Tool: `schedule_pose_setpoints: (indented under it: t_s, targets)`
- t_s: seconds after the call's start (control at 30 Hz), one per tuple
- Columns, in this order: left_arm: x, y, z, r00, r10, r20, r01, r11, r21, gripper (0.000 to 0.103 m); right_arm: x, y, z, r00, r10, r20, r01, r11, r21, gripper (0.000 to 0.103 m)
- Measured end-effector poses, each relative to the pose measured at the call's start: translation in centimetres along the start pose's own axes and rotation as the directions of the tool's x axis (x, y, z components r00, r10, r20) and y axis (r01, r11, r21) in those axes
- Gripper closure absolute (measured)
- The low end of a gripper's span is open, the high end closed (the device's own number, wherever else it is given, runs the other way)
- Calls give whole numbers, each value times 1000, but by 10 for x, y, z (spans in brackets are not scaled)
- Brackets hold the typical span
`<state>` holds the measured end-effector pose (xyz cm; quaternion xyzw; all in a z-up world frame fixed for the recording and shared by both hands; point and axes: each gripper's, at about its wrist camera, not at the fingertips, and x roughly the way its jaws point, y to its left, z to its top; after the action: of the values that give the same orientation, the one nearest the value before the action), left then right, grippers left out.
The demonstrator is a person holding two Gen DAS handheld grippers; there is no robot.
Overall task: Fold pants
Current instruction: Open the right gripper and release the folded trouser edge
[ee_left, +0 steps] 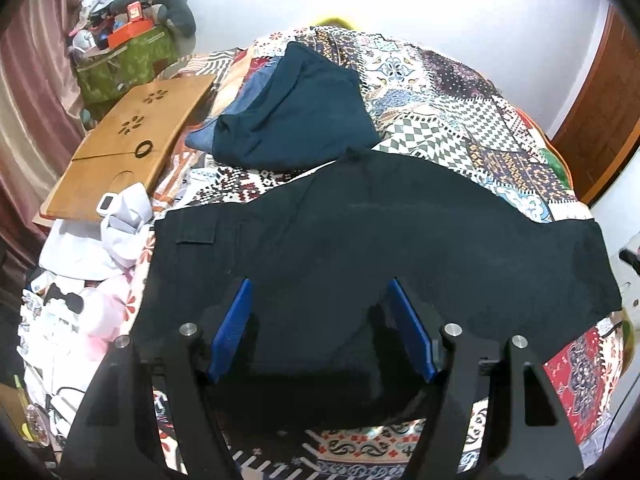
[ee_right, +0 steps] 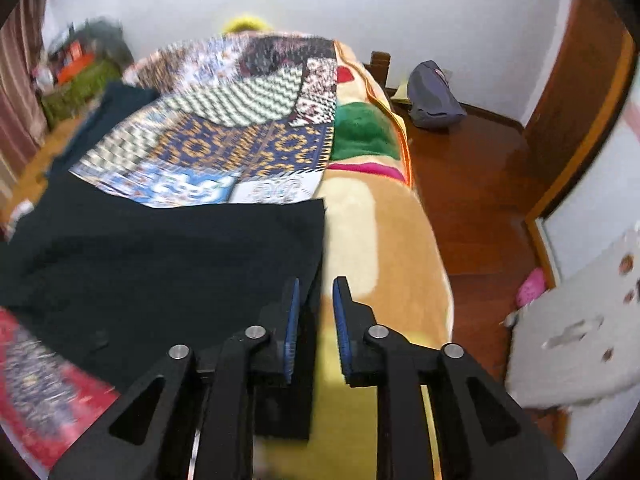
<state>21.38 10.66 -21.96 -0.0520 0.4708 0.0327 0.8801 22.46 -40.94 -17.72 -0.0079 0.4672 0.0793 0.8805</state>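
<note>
Lying below left gripper [ee_left: 322,304], seemingly untouched: pants [ee_left: 360,232].

White walls [ee_right: 360,8], wooden floor [ee_right: 472,168], a bed under a patchwork quilt [ee_left: 460,92].

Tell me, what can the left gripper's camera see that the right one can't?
Only the left wrist view shows the wooden lap tray, the dark teal clothes pile and the open left gripper. Only the right wrist view shows the wooden floor, a grey bag and the right gripper, jaws slightly apart. Both show the black pants on the patterned bedspread.
</note>
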Motion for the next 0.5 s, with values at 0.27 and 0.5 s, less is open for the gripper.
schedule_pose_setpoints:
  t_s: [0.27,0.5]
  targets:
    - [12,-20,-9,999,-29,-34,30,999,35,33,1,11,-43,993,120,11,-120,980,158,77]
    - [7,-22,-20,999,-27,-36,29,998,50,33,23,17,-48,992,123,2,-121,979,165,78]
